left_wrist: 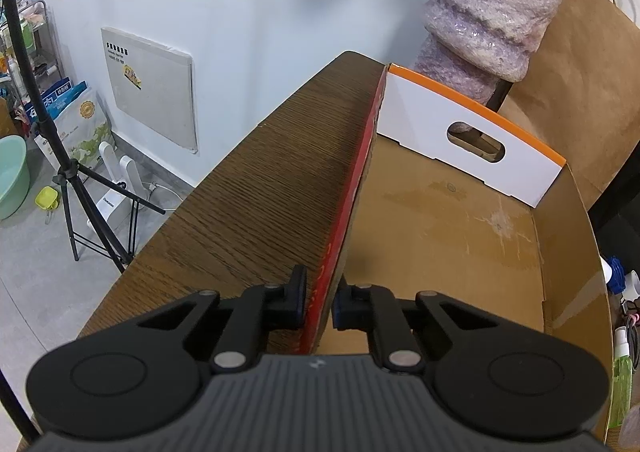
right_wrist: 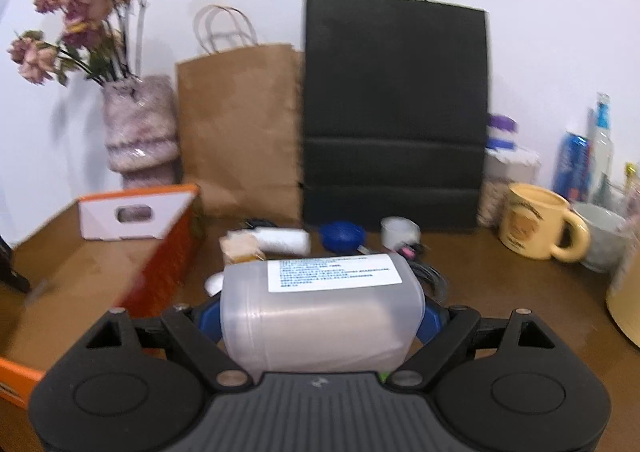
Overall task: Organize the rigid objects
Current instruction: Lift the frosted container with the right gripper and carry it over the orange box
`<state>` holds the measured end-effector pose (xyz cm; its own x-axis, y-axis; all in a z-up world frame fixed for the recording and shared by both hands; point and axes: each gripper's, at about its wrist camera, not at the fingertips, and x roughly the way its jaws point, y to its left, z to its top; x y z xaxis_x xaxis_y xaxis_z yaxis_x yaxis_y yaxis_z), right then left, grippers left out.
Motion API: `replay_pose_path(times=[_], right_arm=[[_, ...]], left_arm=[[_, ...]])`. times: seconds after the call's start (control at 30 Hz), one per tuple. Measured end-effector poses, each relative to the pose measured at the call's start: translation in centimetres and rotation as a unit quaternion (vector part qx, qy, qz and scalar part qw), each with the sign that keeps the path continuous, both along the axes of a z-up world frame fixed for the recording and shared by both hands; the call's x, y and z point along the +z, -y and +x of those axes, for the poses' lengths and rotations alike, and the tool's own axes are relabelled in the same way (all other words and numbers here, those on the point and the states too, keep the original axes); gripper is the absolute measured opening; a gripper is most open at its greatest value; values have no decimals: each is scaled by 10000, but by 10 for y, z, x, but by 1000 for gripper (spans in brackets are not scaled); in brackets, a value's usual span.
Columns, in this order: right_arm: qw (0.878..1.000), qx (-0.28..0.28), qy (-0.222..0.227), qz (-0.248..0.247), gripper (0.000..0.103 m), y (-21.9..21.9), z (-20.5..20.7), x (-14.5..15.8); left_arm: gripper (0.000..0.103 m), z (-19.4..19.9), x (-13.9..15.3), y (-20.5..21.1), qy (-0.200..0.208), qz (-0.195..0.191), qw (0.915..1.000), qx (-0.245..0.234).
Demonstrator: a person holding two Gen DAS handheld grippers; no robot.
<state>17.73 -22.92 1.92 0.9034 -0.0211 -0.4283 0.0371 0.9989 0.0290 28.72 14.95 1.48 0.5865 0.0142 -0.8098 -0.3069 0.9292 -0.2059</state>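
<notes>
An open cardboard box (left_wrist: 440, 219) with red-orange outer walls and a white end panel with a handle hole sits on the brown wooden table (left_wrist: 256, 187). Nothing shows inside it. My left gripper (left_wrist: 320, 306) is shut on the box's left wall, one finger on each side. The box also shows at the left in the right wrist view (right_wrist: 160, 268). My right gripper (right_wrist: 320, 320) is shut on a translucent plastic bottle (right_wrist: 320, 312) with a white label, held above the table to the right of the box.
Behind the bottle lie a white roll (right_wrist: 284, 242), a blue lid (right_wrist: 342, 236), a small white cup (right_wrist: 400, 230) and cables. A brown paper bag (right_wrist: 240, 139), a black bag (right_wrist: 394, 115) and a vase of dried flowers (right_wrist: 138, 131) stand at the back. A yellow mug (right_wrist: 540, 228) and bottles stand at right.
</notes>
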Motion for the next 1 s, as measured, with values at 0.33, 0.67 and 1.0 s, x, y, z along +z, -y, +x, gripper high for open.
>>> replay_pose_path(times=[0.33, 0.67, 1.0], right_arm=[[9968, 708, 348, 144, 88, -62, 41, 35], [9903, 1359, 163, 240, 88, -124, 91, 53], [9813, 1847, -501, 208, 88, -149, 127, 36]], left_arm=[[12, 0, 0, 0, 6, -5, 10000, 6], [12, 1, 1, 1, 4, 37, 10000, 25], [12, -1, 2, 4, 45, 143, 9999, 33]])
